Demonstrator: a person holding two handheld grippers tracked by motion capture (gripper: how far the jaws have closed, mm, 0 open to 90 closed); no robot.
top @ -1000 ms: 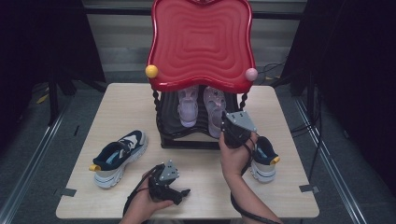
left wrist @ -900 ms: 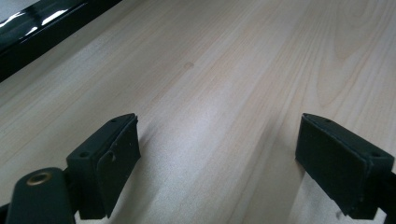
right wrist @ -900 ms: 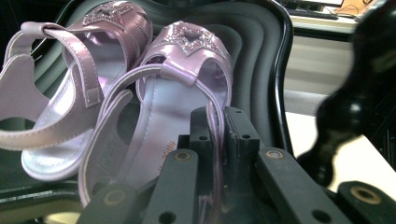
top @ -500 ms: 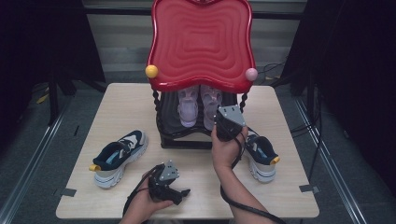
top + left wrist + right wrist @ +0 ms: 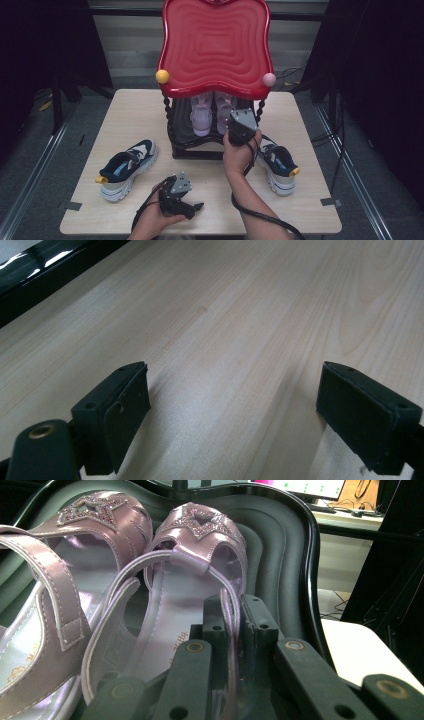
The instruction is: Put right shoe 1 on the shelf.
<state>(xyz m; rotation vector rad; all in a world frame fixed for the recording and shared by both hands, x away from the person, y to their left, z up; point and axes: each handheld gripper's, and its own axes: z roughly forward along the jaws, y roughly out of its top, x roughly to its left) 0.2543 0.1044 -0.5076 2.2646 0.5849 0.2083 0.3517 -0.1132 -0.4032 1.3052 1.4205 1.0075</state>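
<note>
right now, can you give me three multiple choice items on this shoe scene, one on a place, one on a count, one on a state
1. Where do the pink sandals stand?
A. on the black lower shelf under the red top
B. on the table's front edge
C. on the floor

2. How many navy sneakers lie on the table?
A. one
B. two
C. four

3. What is the state of the right hand-held gripper?
A. wide open over bare wood
B. shut on a sneaker lace
C. shut on the thin strap of one sandal

Answers: 1 A, the high view shows them under the red top. 2 B, the left sneaker and right sneaker flank the stand. 3 C, the right gripper view shows the strap pinched between its jaws.
</note>
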